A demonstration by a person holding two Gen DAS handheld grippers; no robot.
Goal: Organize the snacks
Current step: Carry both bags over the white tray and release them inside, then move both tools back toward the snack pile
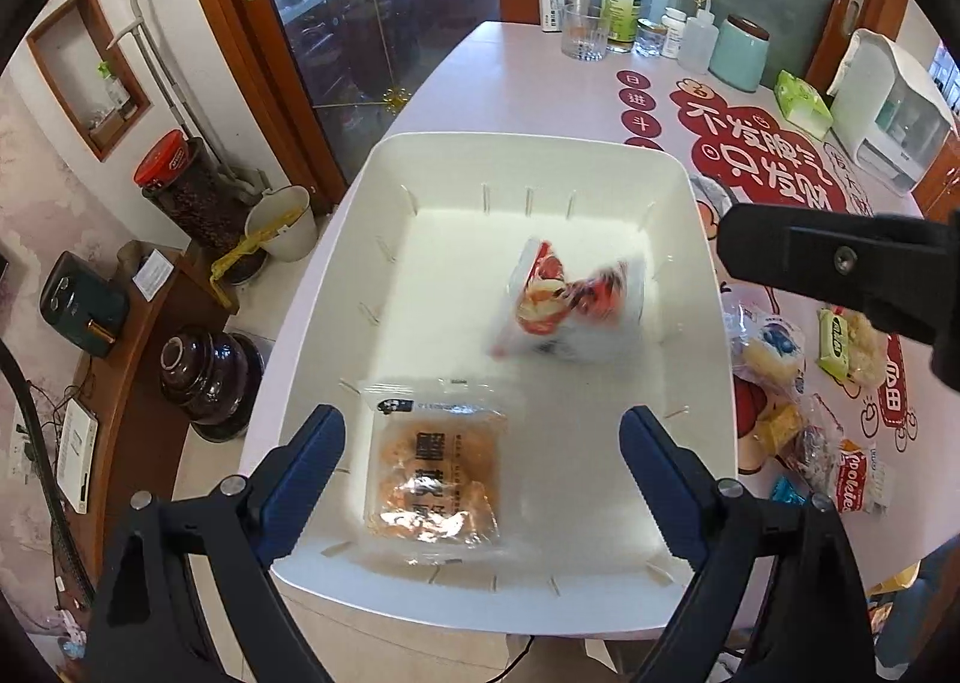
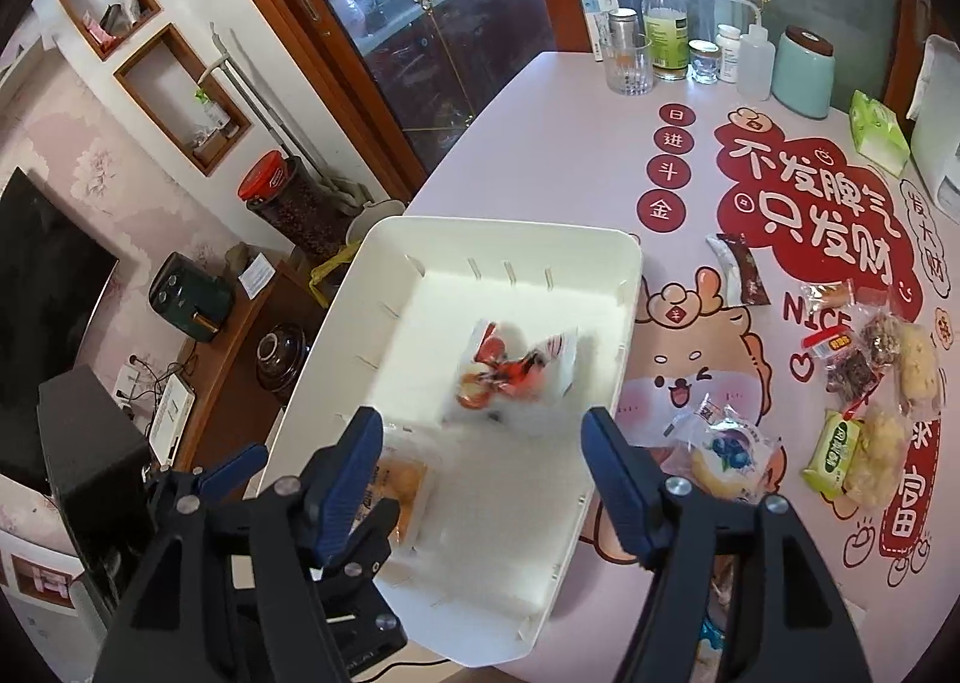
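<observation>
- Left hand-held gripper (image 1: 480, 479): blue pads wide apart, nothing gripped, hovering over near end of white bin (image 1: 660, 161).
- Orange cake packet (image 1: 435, 479): lies flat on bin floor, near-left part, between the left pads in view but not touched by them.
- White bin sits on left part of the pink counter (image 2: 570, 101), long side running near to far, small slots along its inner walls.
- Red-and-white snack packet (image 1: 561, 299): motion-blurred, inside bin toward centre-right, far of the orange packet; cannot tell if it rests on the floor.
- Right hand-held gripper (image 2: 483, 473): pads apart, nothing between them, over near part of bin; red-and-white packet sits just beyond the pads.
- Blueberry cake packet (image 2: 729, 458): on counter just right of bin, outside it.
- Green packet (image 2: 831, 452): further right on counter, with pale puffy snack packets beside it.
- Dark long packet (image 2: 744, 269): on counter right of bin's far corner.
- Far edge of counter: glass tumbler (image 2: 627, 65), bottle (image 2: 663, 26), mint canister (image 2: 804, 74).
</observation>
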